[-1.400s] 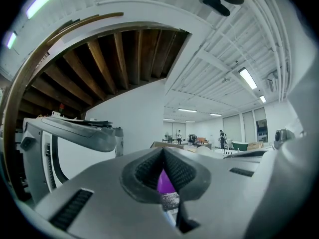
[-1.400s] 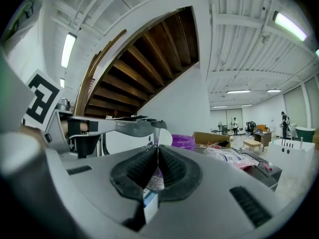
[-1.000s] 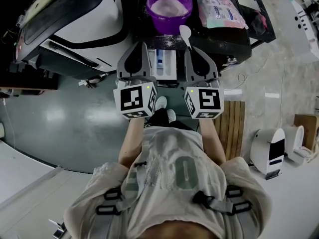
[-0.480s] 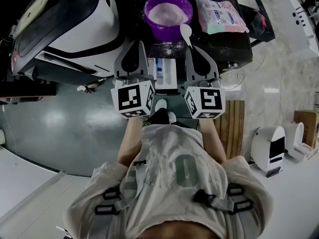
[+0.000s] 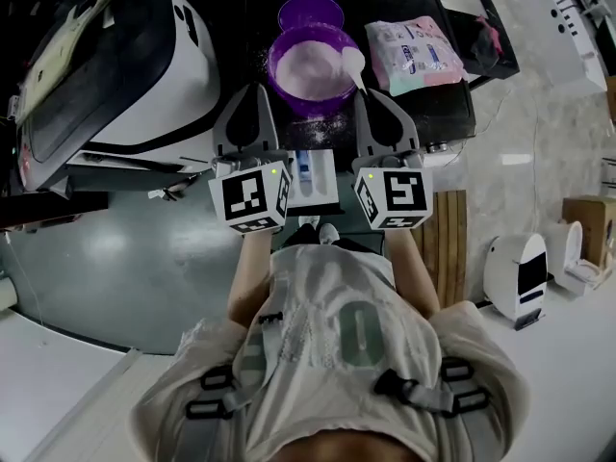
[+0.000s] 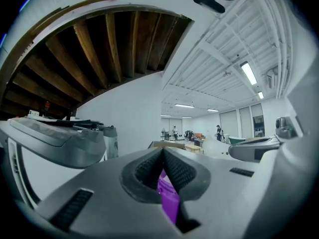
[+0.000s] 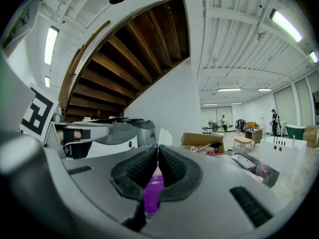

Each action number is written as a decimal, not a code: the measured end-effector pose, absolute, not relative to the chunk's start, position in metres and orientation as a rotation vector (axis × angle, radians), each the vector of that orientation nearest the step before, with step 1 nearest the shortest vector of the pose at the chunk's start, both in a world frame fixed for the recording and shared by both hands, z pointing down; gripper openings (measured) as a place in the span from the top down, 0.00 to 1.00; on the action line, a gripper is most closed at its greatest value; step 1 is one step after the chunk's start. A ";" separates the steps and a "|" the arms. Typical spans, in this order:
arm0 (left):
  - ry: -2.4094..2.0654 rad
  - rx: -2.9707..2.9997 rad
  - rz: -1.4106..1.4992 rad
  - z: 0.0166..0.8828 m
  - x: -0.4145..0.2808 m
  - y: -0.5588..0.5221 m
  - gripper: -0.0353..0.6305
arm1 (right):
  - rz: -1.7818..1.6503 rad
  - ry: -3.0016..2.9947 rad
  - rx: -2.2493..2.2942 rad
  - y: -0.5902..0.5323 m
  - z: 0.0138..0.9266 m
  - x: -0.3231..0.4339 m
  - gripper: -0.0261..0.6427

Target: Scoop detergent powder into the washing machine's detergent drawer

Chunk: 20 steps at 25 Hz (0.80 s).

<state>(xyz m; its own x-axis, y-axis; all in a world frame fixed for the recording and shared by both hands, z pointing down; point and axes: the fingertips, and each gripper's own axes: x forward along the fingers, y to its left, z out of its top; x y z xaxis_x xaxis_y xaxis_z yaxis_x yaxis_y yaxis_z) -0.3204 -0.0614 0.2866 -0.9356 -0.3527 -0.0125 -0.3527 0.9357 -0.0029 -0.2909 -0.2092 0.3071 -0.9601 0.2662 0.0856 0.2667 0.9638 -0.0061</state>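
Two grippers sit side by side in front of my chest, each with its marker cube (image 5: pixel 252 197) facing up at me, and both have their fingers pressed together. My left gripper (image 5: pixel 254 89) is closed tip to tip with nothing that I can see clamped between the pads. In the left gripper view only a sliver of purple shows through the gap beneath them. My right gripper (image 5: pixel 372 94) is clamped on the handle of a white scoop (image 5: pixel 354 62). In the right gripper view the scoop's rounded head rises just past the fingertips, with purple showing low in the gap. Between and beneath the two grippers the detergent drawer (image 5: pixel 314 173) stands pulled out, white with a blue part inside. Just beyond the fingertips a purple bowl (image 5: pixel 281 83) sits on a dark surface (image 5: pixel 438 99), holding pale powder (image 5: pixel 310 67). The scoop's head lies over the bowl's right rim. My left fingertips are just beside the bowl's left rim, and I cannot tell whether they touch it. To the right of the bowl a pink and white bag (image 5: pixel 416 46) lies flat on the same surface. Behind the bowl stands a smaller purple container (image 5: pixel 311 12). Off to the left sits a large white machine (image 5: pixel 164 61) with a dark top.
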 end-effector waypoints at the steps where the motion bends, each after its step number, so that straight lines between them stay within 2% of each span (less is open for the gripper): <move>1: 3.080 -0.561 -0.002 0.282 -0.326 -0.061 0.92 | -0.017 -3.026 -0.417 -0.210 0.301 -0.296 0.94; 15: 3.084 -0.542 0.002 0.276 -0.352 -0.052 0.92 | -0.047 -3.026 -0.426 -0.207 0.296 -0.328 0.94; 20: 3.087 -0.528 -0.023 0.272 -0.349 -0.047 0.92 | -0.207 -2.924 -0.523 -0.204 0.300 -0.332 0.94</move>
<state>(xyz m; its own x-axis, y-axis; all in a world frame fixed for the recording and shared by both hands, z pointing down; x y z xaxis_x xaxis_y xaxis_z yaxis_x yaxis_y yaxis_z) -0.3485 -0.0465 0.2720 -0.9431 -0.3323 -0.0075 -0.3322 0.9431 -0.0159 -0.3322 -0.2040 0.3000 -0.9255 0.3311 0.1842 0.3537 0.9293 0.1068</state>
